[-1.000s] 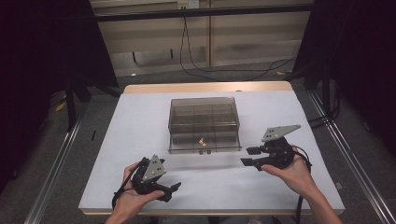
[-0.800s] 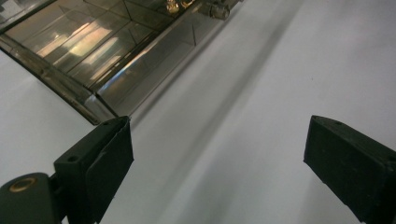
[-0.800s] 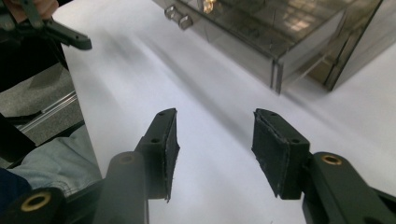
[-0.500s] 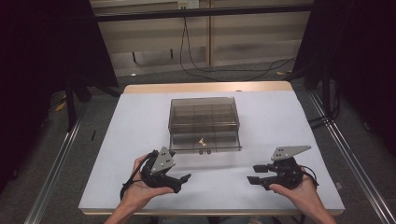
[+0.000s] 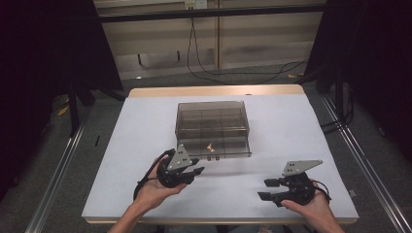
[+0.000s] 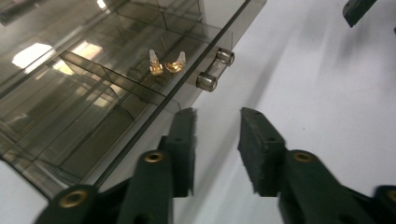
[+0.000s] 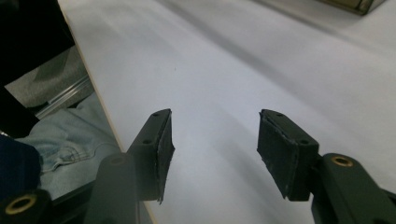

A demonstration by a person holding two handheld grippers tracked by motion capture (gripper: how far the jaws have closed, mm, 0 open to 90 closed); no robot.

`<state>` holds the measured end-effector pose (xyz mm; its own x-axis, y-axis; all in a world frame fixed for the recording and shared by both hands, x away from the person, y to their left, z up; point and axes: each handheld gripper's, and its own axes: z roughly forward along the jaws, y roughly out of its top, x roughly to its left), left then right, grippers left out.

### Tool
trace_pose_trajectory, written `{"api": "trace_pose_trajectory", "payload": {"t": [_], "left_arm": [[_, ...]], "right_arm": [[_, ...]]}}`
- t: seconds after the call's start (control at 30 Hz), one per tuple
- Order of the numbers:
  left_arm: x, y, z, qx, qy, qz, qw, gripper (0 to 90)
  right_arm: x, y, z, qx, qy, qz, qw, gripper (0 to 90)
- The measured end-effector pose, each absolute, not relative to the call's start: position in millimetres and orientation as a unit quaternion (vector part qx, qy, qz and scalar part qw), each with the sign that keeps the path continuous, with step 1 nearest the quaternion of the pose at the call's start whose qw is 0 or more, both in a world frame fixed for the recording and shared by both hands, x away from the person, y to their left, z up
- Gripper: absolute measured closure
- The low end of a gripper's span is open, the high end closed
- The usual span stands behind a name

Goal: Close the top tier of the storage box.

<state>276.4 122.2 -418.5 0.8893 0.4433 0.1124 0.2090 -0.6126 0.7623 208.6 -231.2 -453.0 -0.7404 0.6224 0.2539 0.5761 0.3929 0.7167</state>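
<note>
Beside left claw (image 6: 217,140), organizer box (image 6: 107,93)

white table (image 5: 301,131), floor cables (image 5: 243,73)

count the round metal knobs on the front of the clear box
2. Both knobs sit side by side on the front wall of the clear box, just ahead of the left gripper. Others may be hidden.

Compartment box (image 5: 213,127) mid-table (image 5: 301,121), left tongs (image 5: 194,171) just before it, right tongs (image 5: 270,189) at the near-right edge.
</note>
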Motion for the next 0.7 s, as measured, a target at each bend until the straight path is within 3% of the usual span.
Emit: {"api": "trace_pose_trajectory", "payload": {"t": [0.4,0.7], "left_arm": [[291,111,-428,0.887,0.189,0.141,0.398,90.0],[293,106,-426,0.892,0.180,0.149,0.387,90.0]], "right_arm": [[209,-227,-458,0.351,0.840,0.414,0.028,42.7],[210,-225,-461,0.348,0.847,0.402,0.023,42.6]]}}
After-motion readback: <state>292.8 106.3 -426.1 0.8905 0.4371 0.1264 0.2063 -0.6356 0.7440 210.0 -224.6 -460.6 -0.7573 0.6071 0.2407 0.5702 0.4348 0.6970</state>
